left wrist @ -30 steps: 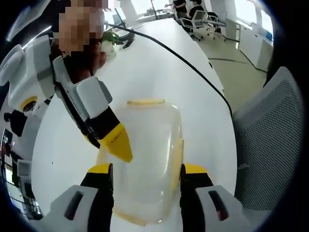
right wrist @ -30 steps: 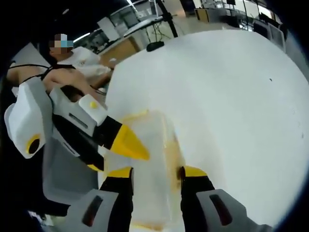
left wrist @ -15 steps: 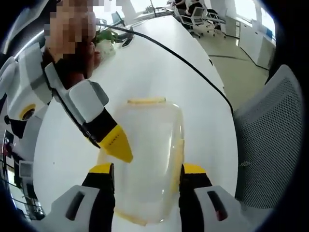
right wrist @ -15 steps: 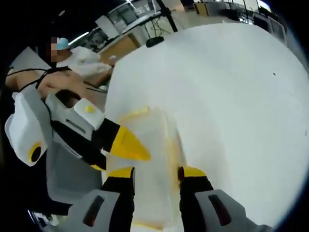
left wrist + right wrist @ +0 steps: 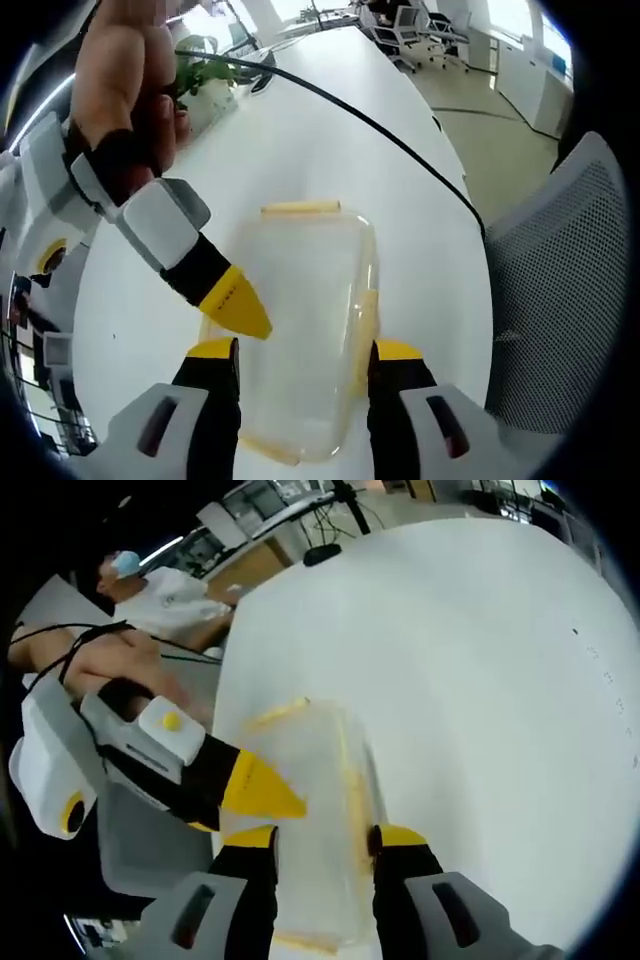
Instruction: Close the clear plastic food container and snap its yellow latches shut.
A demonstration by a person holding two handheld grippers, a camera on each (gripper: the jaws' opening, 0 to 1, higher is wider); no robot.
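Clear container (image 5: 300, 320) lies between both open hand-held grippers on white table (image 5: 300, 140)

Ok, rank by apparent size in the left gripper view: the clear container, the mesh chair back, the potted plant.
1. Mesh chair back and clear container: look about alike, so I won't rank them.
2. Potted plant: smallest, though it sits farther away.

Place: we take this for an open-plan office.
Worktop: we see a long white worktop (image 5: 330, 150), like a meeting table, with a black cable (image 5: 380, 135) running along it.
Seating: we see a grey mesh chair (image 5: 560, 300) beside it and more office chairs (image 5: 415, 25) beyond.
Greenery: we spot a potted plant (image 5: 205, 80).
Background: we make out desks and monitors (image 5: 270, 515).
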